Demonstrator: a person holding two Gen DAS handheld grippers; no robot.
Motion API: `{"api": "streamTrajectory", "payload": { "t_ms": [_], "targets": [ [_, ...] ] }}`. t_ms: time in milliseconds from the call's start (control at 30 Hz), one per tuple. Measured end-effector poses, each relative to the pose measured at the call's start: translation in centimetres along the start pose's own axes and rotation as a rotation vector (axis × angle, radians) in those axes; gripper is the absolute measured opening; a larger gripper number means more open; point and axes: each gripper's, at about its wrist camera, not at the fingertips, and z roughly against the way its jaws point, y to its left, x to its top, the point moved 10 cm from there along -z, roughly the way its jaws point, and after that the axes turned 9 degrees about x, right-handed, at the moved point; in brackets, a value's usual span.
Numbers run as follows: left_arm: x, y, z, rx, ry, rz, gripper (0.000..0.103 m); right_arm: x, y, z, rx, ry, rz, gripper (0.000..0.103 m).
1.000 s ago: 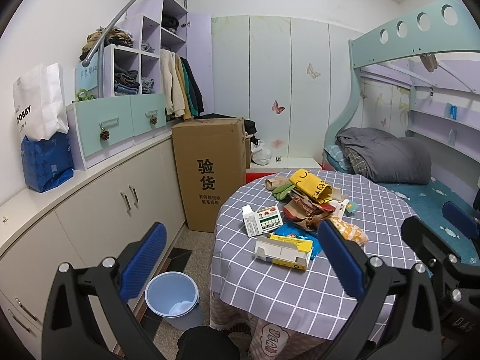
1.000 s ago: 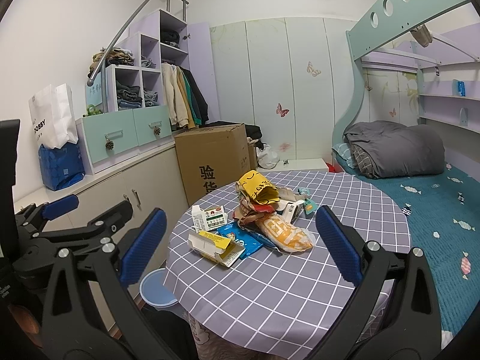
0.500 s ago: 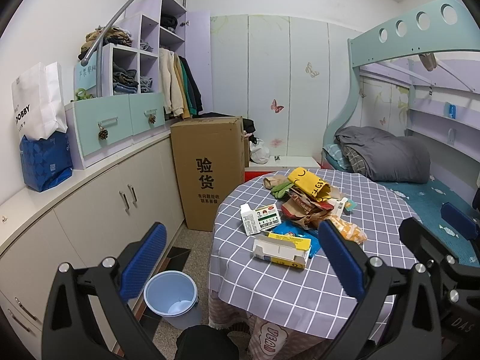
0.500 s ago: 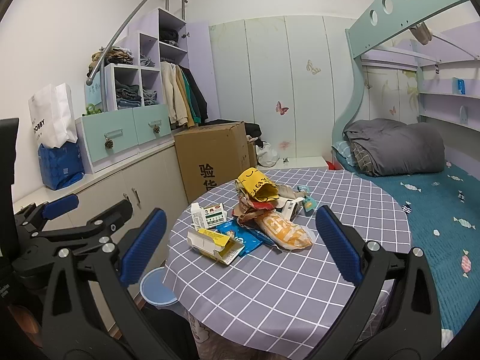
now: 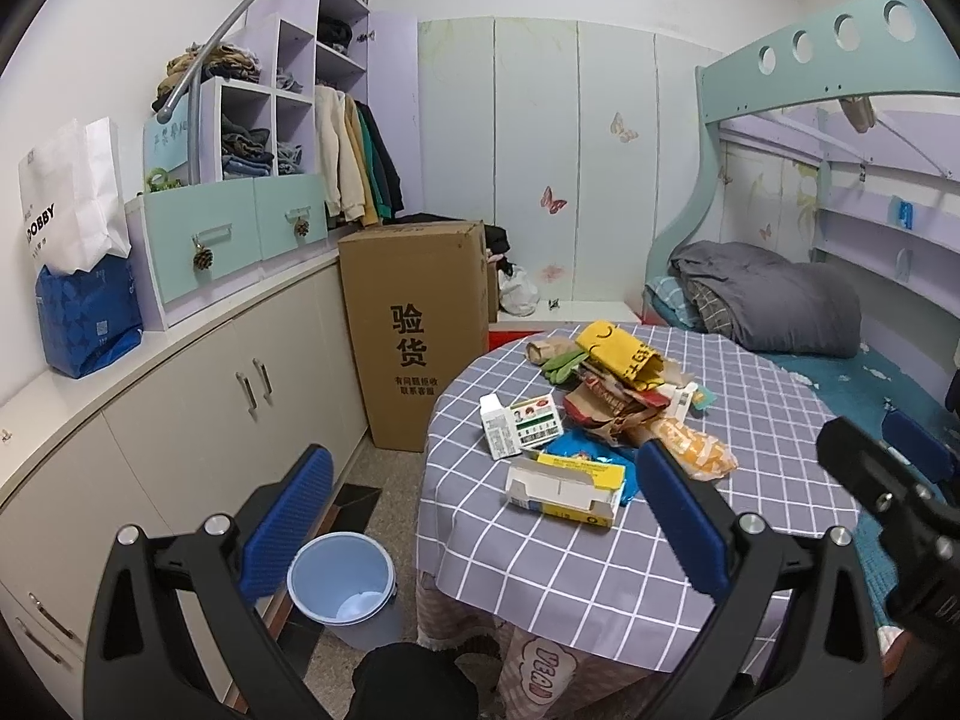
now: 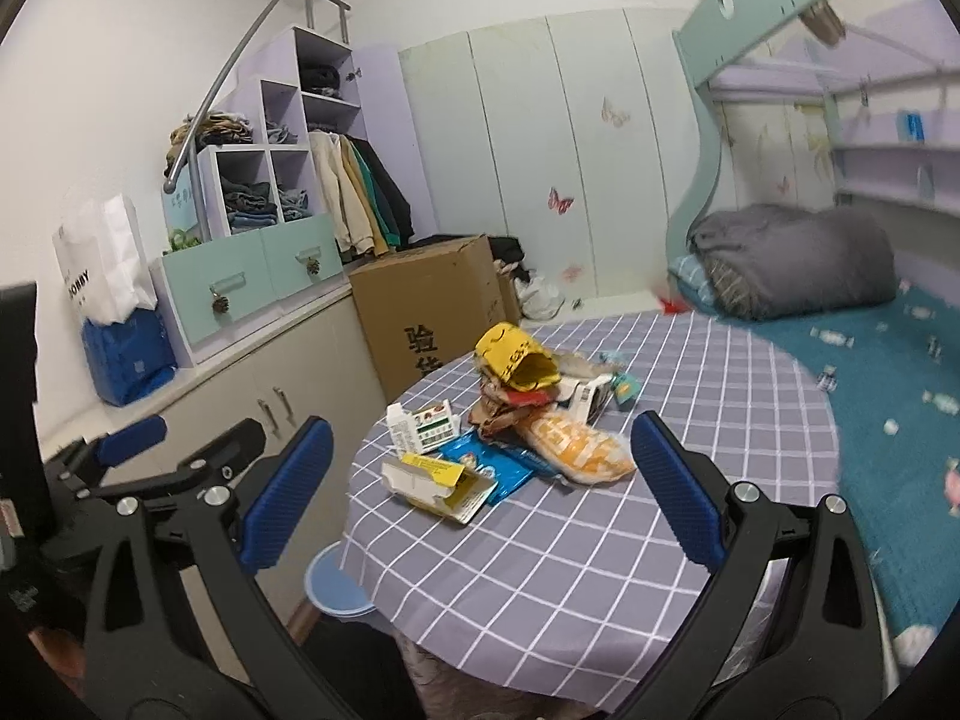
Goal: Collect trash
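Trash lies heaped on a round table with a grey checked cloth (image 5: 600, 564) (image 6: 690, 420): a torn yellow and white carton (image 5: 564, 489) (image 6: 441, 483), a white and green box (image 5: 522, 423) (image 6: 420, 423), a blue wrapper (image 5: 591, 456) (image 6: 489, 459), an orange snack bag (image 5: 690, 450) (image 6: 573, 444), a yellow bag (image 5: 621, 357) (image 6: 513, 357). A light blue bin (image 5: 342, 579) (image 6: 336, 591) stands on the floor left of the table. My left gripper (image 5: 480, 510) hangs open, short of the table's edge. My right gripper (image 6: 477, 492) is open too, above the table's near side, holding nothing.
A tall cardboard box (image 5: 414, 330) stands on the floor behind the table. Beige cabinets (image 5: 180, 420) run along the left wall, with a white paper bag (image 5: 72, 192) on top. A bunk bed with a grey quilt (image 5: 774, 306) is on the right.
Both grippers have drifted closer to the table. The right wrist view has swung and tilted, with motion blur on its right side. Both stay open and the trash has not moved.
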Motion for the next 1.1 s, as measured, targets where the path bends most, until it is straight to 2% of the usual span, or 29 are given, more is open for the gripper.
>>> {"api": "streamTrajectory", "payload": {
  "t_ms": [200,333,533,700,867,967,1067,1100],
  "targets": [
    [-1.3,0.0,-2.7,0.029,0.063,-0.001,0.099,-0.6,-1.2,-0.9,-0.045,0.018,0.02,0.097],
    [-3.0,-1.2,-4.9,-0.016,0.139,-0.01,0.099,-1.8,-3.2,-1.9,-0.135,0.055,0.046,0.097],
    [-5.5,-4.3,-8.0,-0.107,0.212,-0.035,0.099,-4.4,-6.1,-4.6,-0.145,0.171,-0.026,0.097],
    [-6.7,-6.9,-10.5,-0.046,0.27,-0.14,0.099,-6.0,-9.1,-5.8,-0.204,0.227,-0.112,0.097],
    [-7.5,-9.7,-12.3,-0.046,0.298,-0.181,0.099,-7.2,-11.9,-6.6,-0.225,0.259,-0.179,0.097],
    [-7.6,-10.5,-13.7,0.042,0.27,-0.246,0.099,-7.6,-12.7,-7.1,-0.231,0.273,-0.183,0.097],
    [-7.3,-10.7,-14.6,0.079,0.252,-0.252,0.09,-7.9,-13.0,-7.7,-0.214,0.285,-0.196,0.097],
    [-7.4,-10.6,-14.9,0.092,0.257,-0.256,0.083,-8.0,-13.0,-7.9,-0.21,0.287,-0.195,0.097]
  ]
}}
